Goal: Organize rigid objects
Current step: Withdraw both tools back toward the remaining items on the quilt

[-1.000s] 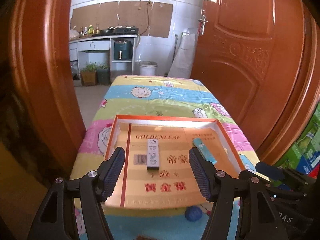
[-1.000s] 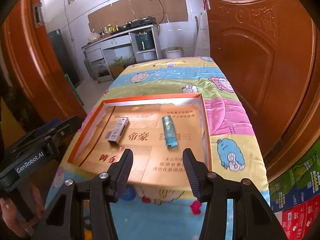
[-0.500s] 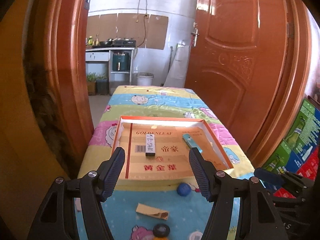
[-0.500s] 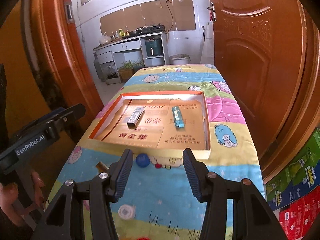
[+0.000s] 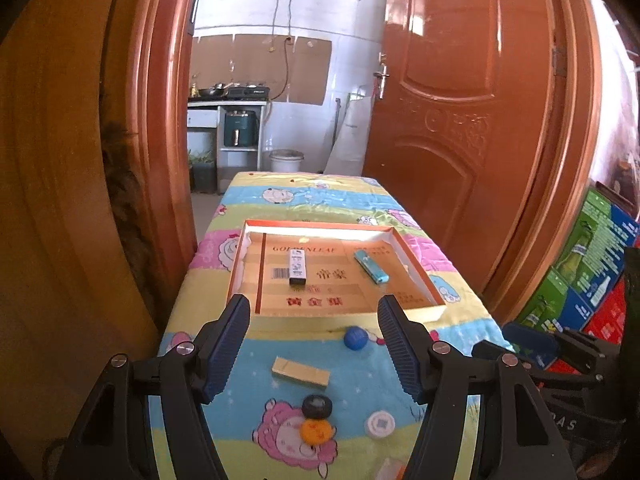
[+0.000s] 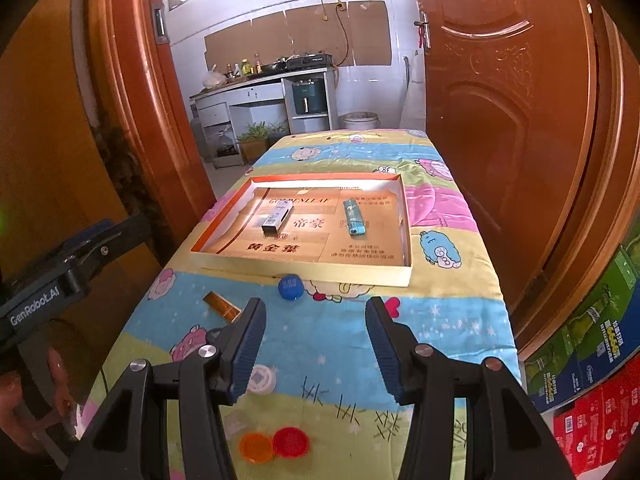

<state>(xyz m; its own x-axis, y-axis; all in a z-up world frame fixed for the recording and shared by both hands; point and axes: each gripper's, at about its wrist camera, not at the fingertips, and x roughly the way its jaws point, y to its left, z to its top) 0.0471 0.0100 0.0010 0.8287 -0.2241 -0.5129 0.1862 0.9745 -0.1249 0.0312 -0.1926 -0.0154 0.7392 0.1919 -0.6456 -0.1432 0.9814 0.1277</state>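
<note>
A shallow orange-rimmed cardboard tray (image 5: 416, 264) (image 6: 404, 216) lies on the cartoon-print table. In it lie a small white box (image 5: 297, 266) (image 6: 277, 216) and a teal lighter (image 5: 371, 266) (image 6: 353, 216). On the cloth before the tray lie a blue cap (image 5: 355, 338) (image 6: 290, 287), a tan block (image 5: 300, 372) (image 6: 221, 305), a black cap (image 5: 317, 407), an orange cap (image 5: 316, 432) (image 6: 256, 447), a white cap (image 5: 379, 424) (image 6: 260, 378) and a red cap (image 6: 291, 442). My left gripper (image 5: 314, 344) and right gripper (image 6: 314, 346) are open and empty, held above the near cloth.
Wooden door leaves stand close on the left (image 5: 80, 200) and right (image 5: 480, 140) of the table. Stacked green, blue and red cartons (image 6: 592, 360) stand at the right. A kitchen counter (image 6: 256, 92) lies beyond the table's far end.
Both grippers have pulled back and up from the tray. The blue cap, tan block and other caps on the near cloth have come into view. Both stayed open.
</note>
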